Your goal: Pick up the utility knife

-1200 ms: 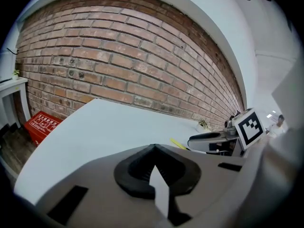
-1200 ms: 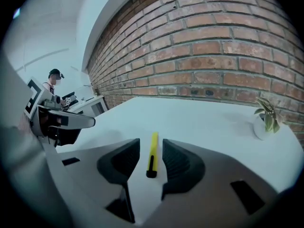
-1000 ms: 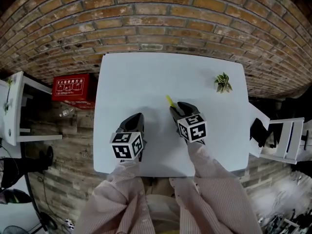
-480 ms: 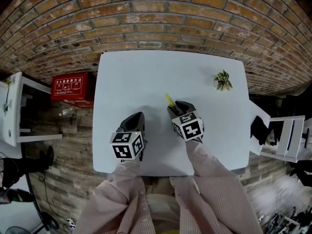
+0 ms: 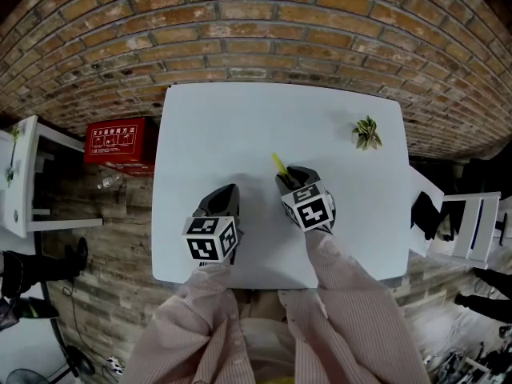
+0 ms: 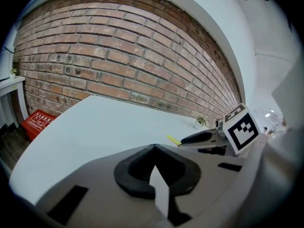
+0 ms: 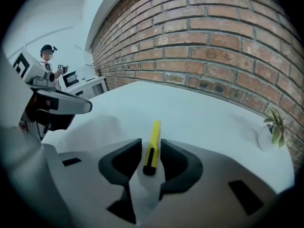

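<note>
A yellow utility knife (image 5: 278,164) lies flat on the white table (image 5: 216,126), pointing away toward the brick wall. My right gripper (image 5: 290,175) is tilted down over its near end. In the right gripper view the knife (image 7: 153,141) lies between the two dark jaws with thin gaps on both sides; the jaws have just been closing and do not press it. My left gripper (image 5: 226,192) rests to the left with its jaws together and nothing in them (image 6: 154,147). From there the knife (image 6: 174,140) and the right gripper (image 6: 199,137) show at the right.
A small potted plant (image 5: 366,134) stands at the table's far right corner. A red box (image 5: 116,144) sits on the floor to the left, beside a white shelf (image 5: 20,174). A white chair (image 5: 464,226) stands to the right. The brick wall runs behind the table.
The right gripper has rolled a little and edged left over the knife's near end. The left gripper and the knife have not moved.
</note>
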### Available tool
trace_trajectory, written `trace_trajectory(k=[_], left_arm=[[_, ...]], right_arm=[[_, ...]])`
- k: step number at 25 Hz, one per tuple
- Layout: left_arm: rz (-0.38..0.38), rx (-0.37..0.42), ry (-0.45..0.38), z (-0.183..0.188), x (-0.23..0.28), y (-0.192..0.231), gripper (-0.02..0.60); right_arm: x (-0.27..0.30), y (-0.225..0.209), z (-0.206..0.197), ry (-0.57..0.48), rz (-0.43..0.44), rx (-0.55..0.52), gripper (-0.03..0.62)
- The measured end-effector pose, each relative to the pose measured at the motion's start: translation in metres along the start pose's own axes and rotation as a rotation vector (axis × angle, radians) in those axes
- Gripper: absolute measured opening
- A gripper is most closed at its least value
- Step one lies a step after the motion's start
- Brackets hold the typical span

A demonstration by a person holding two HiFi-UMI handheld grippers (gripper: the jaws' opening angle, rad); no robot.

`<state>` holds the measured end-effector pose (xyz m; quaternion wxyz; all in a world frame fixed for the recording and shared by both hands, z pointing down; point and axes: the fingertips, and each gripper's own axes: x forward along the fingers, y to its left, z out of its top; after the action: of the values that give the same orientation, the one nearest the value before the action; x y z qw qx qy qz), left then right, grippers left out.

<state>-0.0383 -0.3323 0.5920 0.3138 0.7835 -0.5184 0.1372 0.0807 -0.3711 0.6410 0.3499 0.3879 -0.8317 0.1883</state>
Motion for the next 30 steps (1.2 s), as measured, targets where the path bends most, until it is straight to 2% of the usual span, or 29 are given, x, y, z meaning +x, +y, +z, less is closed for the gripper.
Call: trace_trajectory(k=[9,16,20,30], left_arm=[[-0.006,0.012,-0.005,0.000,-0.003,-0.005,-0.009],[-0.033,0.029,-0.023,0.003,-0.009,-0.013,-0.009],[-0.052,0.061,-0.057,0.010,-0.016,-0.018,-0.008],[-0.087,0.108,-0.156,0.029,-0.040,-0.027,-0.008]], right_arm=[[-0.001,0.007,0.000,0.013,0.004,-0.033,0.069],[-0.010,0.005,0.005,-0.014,-0.010,-0.024,0.069],[-0.020,0.003,0.013,-0.076,-0.012,-0.012,0.067],[-0.061,0.014,0.034,-0.290,0.027,0.095,0.067]])
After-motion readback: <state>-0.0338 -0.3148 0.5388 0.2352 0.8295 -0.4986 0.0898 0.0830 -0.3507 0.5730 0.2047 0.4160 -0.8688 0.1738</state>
